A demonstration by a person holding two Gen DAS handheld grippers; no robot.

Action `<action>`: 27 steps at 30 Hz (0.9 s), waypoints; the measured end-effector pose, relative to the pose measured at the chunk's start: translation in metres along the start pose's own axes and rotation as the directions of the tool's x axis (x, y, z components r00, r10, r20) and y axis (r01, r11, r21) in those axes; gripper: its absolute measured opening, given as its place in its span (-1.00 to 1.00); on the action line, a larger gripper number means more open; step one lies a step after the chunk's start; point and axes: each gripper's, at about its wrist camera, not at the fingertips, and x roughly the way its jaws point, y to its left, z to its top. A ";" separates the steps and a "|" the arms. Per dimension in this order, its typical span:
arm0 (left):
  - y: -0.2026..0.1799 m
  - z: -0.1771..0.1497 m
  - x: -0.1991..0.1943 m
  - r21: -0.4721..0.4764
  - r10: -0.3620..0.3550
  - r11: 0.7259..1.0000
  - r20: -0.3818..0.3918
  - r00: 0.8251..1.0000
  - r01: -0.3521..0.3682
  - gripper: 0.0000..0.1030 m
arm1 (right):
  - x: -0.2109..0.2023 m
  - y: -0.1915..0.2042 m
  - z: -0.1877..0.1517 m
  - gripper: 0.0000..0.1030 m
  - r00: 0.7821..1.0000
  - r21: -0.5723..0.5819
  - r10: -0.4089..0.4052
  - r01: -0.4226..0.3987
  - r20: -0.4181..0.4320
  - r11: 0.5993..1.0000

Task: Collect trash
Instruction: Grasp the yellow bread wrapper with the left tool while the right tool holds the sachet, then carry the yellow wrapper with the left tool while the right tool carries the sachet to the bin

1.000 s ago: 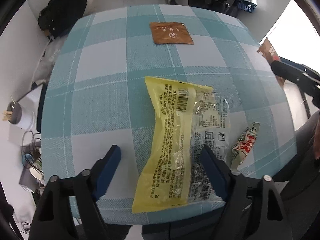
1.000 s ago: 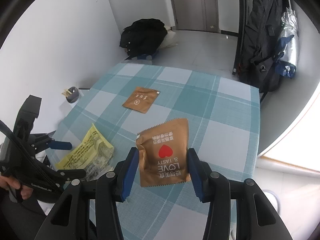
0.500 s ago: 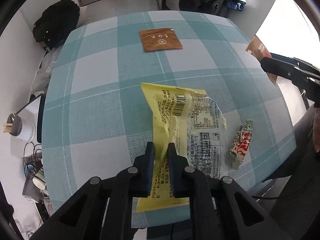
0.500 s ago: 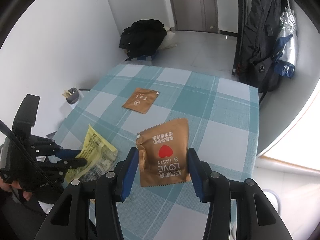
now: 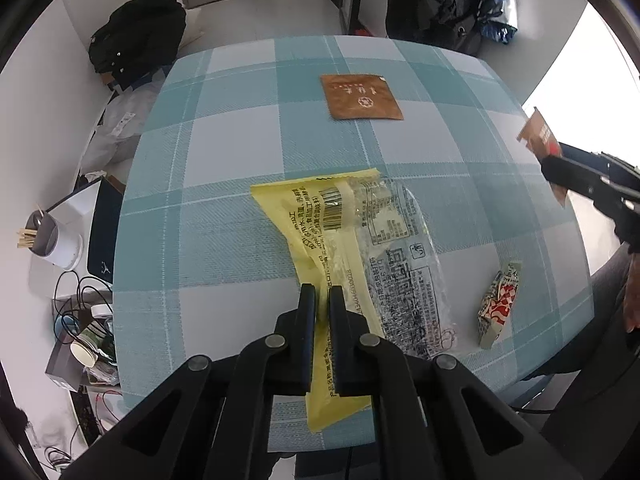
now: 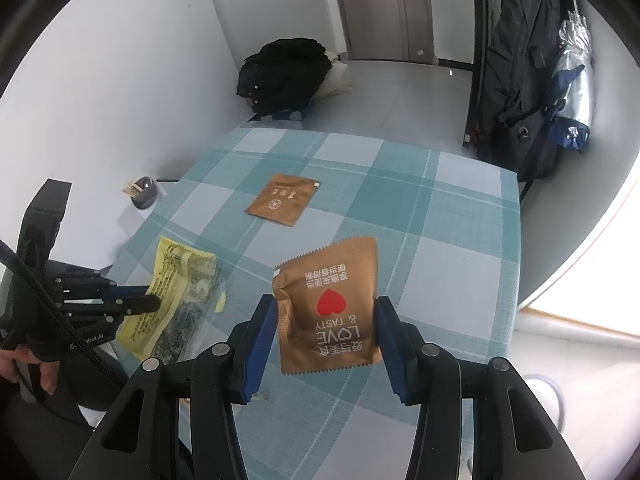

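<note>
- The left gripper (image 5: pixel 322 300) has just closed on the yellow wrapper (image 5: pixel 320 232), near the table (image 5: pixel 224 240) edge
- The right gripper (image 6: pixel 326 320) clamps a brown packet (image 6: pixel 328 300) above the table
- Only the left view shows the red-and-white wrapper (image 5: pixel 500 304)
- A second brown sachet (image 5: pixel 360 96) lies farther across the table, open cloth around it

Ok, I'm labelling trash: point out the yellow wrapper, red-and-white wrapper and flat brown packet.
yellow wrapper (image 5: pixel 298 216), left wrist view, yellow upper half
red-and-white wrapper (image 5: pixel 500 306), left wrist view, patterned middle
flat brown packet (image 5: pixel 362 98), left wrist view, centre
</note>
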 end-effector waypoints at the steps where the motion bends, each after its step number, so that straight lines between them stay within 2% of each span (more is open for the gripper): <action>1: 0.001 0.000 0.000 -0.006 -0.001 1.000 0.000 1.000 0.001 -0.95 | 0.000 0.001 0.000 -0.06 1.000 -0.006 -0.002 0.002 0.000 1.000; 8: 0.011 0.001 -0.008 -0.038 0.008 0.999 0.036 0.999 -0.007 -0.95 | 0.003 0.004 0.000 -0.06 1.000 -0.001 0.003 -0.003 0.001 1.000; 19: 0.023 0.006 -0.031 -0.085 -0.014 0.996 0.116 0.993 0.024 -0.95 | -0.003 0.015 0.003 -0.07 0.998 0.010 0.035 -0.035 0.043 0.999; 27: 0.019 0.013 -0.061 -0.085 -0.046 0.994 0.217 0.975 0.066 -0.95 | -0.022 0.019 0.010 -0.07 0.993 0.029 0.029 -0.033 0.117 0.999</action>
